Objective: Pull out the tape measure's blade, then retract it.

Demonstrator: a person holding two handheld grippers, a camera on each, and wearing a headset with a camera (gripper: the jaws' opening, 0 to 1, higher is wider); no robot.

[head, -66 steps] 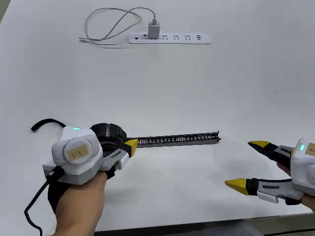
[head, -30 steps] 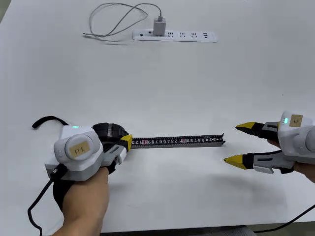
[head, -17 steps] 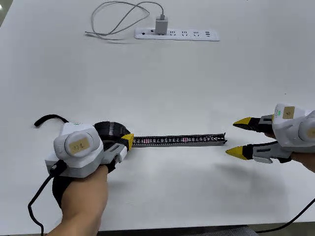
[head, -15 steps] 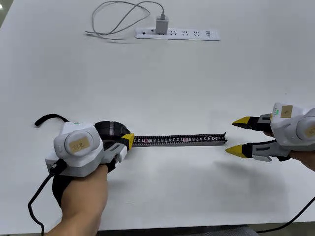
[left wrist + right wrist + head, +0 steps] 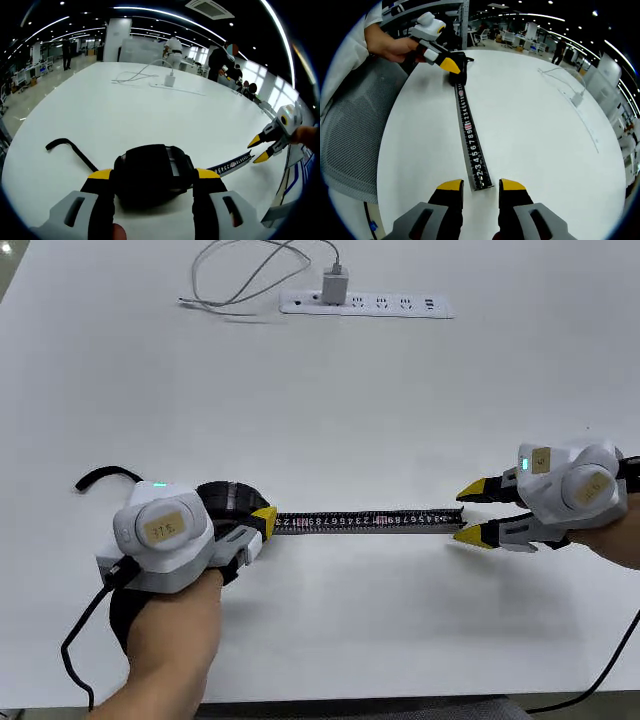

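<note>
The left gripper (image 5: 243, 524) sits at the near left of the table (image 5: 400, 410). Its jaws are pressed against both sides of the tape measure's black case (image 5: 152, 167), which rests on the table top. A black strap (image 5: 100, 478) lies flat on the table to the left of the case. The blade (image 5: 365, 520) is drawn out, flat on the table, numerals up, running straight from the case toward the right. The right gripper (image 5: 481, 186) is at the blade's free end. Its jaws are spread, one yellow tip on each side of the end, and the right gripper view shows a gap on both sides, so there is no grip on the blade. Whether the tips touch the table cannot be told. At the far side, well apart from the work, lies a white power strip (image 5: 365, 306) with a charger (image 5: 333, 287) plugged in and a grey cable (image 5: 240, 280) looped to its left.
</note>
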